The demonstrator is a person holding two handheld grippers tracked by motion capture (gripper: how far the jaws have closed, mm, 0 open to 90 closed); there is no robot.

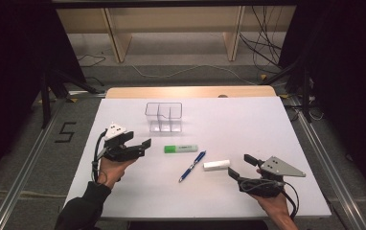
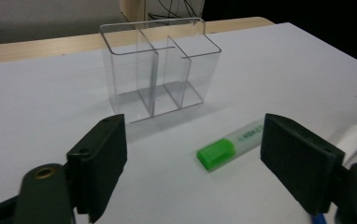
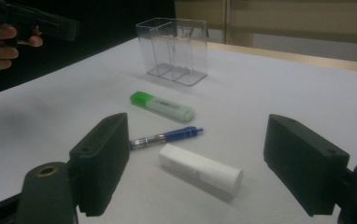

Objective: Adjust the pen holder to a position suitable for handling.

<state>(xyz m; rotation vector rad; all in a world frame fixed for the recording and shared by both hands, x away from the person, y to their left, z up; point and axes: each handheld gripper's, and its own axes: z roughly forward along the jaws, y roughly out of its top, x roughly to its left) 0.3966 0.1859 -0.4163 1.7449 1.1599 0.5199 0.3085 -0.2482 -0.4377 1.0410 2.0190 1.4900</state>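
Note:
A green highlighter (image 1: 180, 148) lies on the white table, with a blue pen (image 1: 192, 166) and a white tube (image 1: 216, 165) to its right. My left gripper (image 1: 139, 140) is open, just left of the highlighter and pointing at it. In the left gripper view the highlighter (image 2: 230, 144) lies on the table ahead of the wide jaws of my left gripper (image 2: 193, 154), untouched. My right gripper (image 1: 241, 166) is open, close to the right of the tube. In the right gripper view the tube (image 3: 200, 171) lies ahead of the spread jaws of my right gripper (image 3: 195, 156), with the pen (image 3: 165, 137) behind it.
A clear plastic organizer (image 1: 164, 116) with three compartments stands upright behind the highlighter, towards the table's far side. The white table top (image 1: 248, 120) has free room to the right of it. Wooden shelving and cables lie on the floor beyond the table.

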